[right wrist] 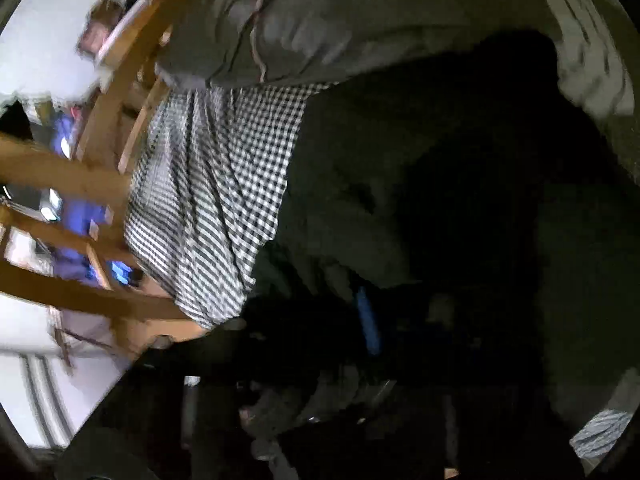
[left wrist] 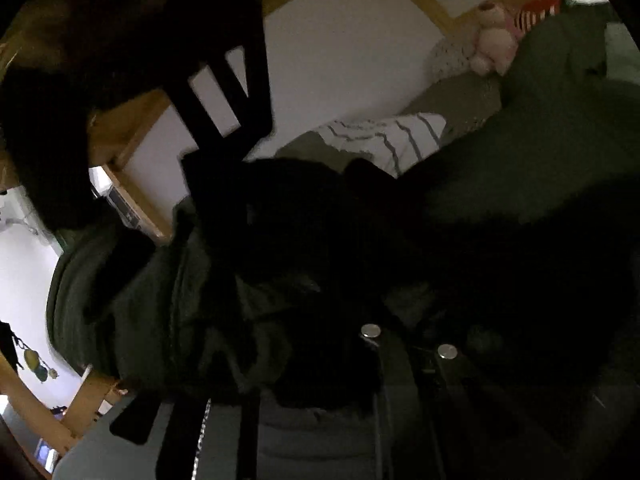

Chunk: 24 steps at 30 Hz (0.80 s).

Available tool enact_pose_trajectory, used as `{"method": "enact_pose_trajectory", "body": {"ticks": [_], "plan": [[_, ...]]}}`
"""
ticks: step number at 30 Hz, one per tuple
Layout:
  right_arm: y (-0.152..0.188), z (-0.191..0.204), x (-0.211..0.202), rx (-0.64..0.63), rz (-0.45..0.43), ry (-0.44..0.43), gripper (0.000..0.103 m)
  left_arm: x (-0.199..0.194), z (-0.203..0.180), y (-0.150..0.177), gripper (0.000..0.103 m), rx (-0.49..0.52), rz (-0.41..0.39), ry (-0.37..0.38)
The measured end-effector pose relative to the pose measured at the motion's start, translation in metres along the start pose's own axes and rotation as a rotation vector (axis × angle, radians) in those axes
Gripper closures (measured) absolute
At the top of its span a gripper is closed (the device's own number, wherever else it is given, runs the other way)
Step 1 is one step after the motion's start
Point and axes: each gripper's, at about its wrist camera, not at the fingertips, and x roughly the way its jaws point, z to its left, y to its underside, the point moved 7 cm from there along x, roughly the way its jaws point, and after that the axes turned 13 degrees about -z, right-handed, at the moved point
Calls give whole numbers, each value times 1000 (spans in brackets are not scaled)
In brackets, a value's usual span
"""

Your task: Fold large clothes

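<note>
A dark green garment (left wrist: 160,300) is bunched up across the middle of the left wrist view. My left gripper (left wrist: 408,336) shows only as dark fingers with two metal bolts, and the cloth gathers right at their tips, so it looks shut on it. A black trussed finger (left wrist: 258,92) of the other gripper reaches into the garment from the upper left. In the right wrist view the same garment (right wrist: 360,160) drapes over my right gripper (right wrist: 344,344). Its fingers are lost in shadow beside a blue strip (right wrist: 368,324), so its jaws cannot be read.
A bed with a wooden frame (left wrist: 132,136) holds a striped pillow (left wrist: 392,136) and a pink plush toy (left wrist: 492,44). A black-and-white checked cloth (right wrist: 208,200) hangs over the bed's edge below grey bedding (right wrist: 320,20). Wooden slats (right wrist: 60,172) stand at the left.
</note>
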Motion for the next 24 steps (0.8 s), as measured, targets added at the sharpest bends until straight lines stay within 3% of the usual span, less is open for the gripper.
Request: {"method": "enact_pose_trajectory", "body": {"ticks": [1, 2, 4, 6, 8, 10, 12, 15, 17, 20, 21, 23, 24], "plan": [[-6, -4, -13, 33, -53, -69, 83, -1, 2, 0, 81, -5, 2, -21], [-10, -3, -23, 37, -84, -107, 84, -3, 6, 1, 63, -25, 2, -40], [-9, 5, -40, 36, -130, -221, 85, -18, 24, -2, 48, -125, -18, -86], [-11, 13, -65, -12, -237, -306, 86, -38, 51, -12, 45, -300, -26, -95], [-19, 8, -85, 13, -301, -366, 86, -60, 71, -17, 21, -460, -22, -77], [-28, -5, -110, 25, -378, -426, 86, -81, 91, -15, 21, -655, 19, -26], [-33, -32, -126, 48, -422, -437, 86, -88, 115, -12, 21, -788, 77, -14], [-27, -84, -133, 88, -432, -421, 86, -72, 156, -2, 21, -890, 176, -52], [-9, -129, -128, 124, -420, -392, 86, -32, 172, 8, 21, -905, 266, -28], [19, -194, -110, 210, -393, -343, 86, 54, 164, 40, 23, -782, 442, -7], [28, -212, -102, 245, -387, -334, 86, 88, 151, 52, 27, -750, 498, 34], [37, -243, -92, 300, -388, -332, 86, 134, 121, 89, 68, -673, 661, 34], [39, -252, -89, 316, -392, -335, 86, 152, 104, 115, 72, -672, 763, 51]]}}
